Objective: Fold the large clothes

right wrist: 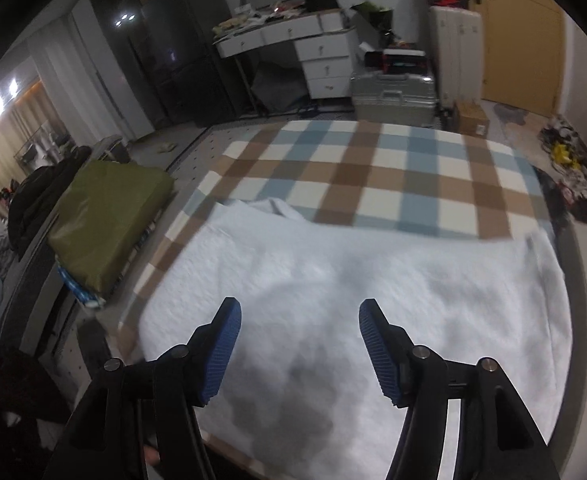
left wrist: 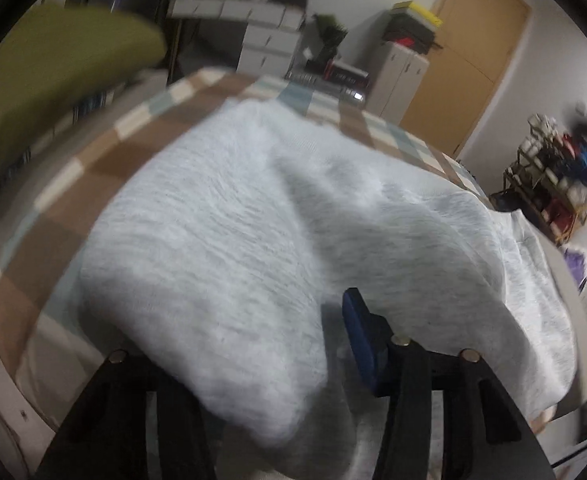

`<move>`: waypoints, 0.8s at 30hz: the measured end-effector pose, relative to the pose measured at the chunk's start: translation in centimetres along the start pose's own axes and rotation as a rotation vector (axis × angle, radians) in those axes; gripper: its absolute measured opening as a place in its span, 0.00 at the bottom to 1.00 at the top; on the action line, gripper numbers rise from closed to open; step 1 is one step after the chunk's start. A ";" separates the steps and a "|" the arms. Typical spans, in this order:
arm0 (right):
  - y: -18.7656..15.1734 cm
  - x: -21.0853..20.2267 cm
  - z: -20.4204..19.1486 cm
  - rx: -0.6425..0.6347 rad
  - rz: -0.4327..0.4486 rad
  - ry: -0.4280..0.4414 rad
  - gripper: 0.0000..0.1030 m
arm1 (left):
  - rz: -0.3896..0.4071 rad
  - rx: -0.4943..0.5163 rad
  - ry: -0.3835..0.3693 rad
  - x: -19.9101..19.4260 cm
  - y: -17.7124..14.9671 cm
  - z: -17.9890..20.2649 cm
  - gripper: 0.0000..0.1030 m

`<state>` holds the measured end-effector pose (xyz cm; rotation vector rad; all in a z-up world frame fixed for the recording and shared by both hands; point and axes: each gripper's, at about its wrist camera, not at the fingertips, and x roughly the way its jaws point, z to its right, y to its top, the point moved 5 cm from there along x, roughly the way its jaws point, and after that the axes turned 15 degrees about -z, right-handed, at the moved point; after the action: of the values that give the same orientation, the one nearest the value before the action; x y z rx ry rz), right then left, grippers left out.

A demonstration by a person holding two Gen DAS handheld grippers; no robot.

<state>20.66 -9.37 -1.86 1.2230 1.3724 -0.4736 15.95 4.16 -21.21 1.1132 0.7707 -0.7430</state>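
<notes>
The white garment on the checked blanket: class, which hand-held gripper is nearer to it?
Left. The left hand-held gripper has the white garment bunched between its fingers; the right hand-held gripper hangs open above it, apart.

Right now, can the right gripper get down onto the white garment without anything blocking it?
Probably yes. The right gripper hangs open, nothing between its fingers, directly above the white garment spread on the plaid blanket. Nothing lies between them; the green cushion sits off to the side.
</notes>
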 end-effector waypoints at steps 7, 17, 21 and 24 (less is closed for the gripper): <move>9.9 8.6 -9.5 -0.133 -0.370 0.042 0.72 | 0.126 0.283 0.111 -0.3 -0.1 3.3 0.31; 8.7 23.3 -13.7 -0.325 -0.862 -0.383 0.70 | 0.177 0.419 0.133 0.0 -0.1 3.3 0.29; 7.5 25.8 -14.3 -0.387 -0.894 -0.424 0.34 | 0.169 0.447 0.114 0.0 0.5 2.2 0.29; 7.7 25.9 -15.0 -0.420 -0.851 -0.405 0.19 | 0.156 0.439 0.107 -0.1 1.2 0.7 0.23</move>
<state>26.03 15.98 -18.62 0.1376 1.4856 -0.9041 16.99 3.83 -20.35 1.6008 0.6146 -0.7432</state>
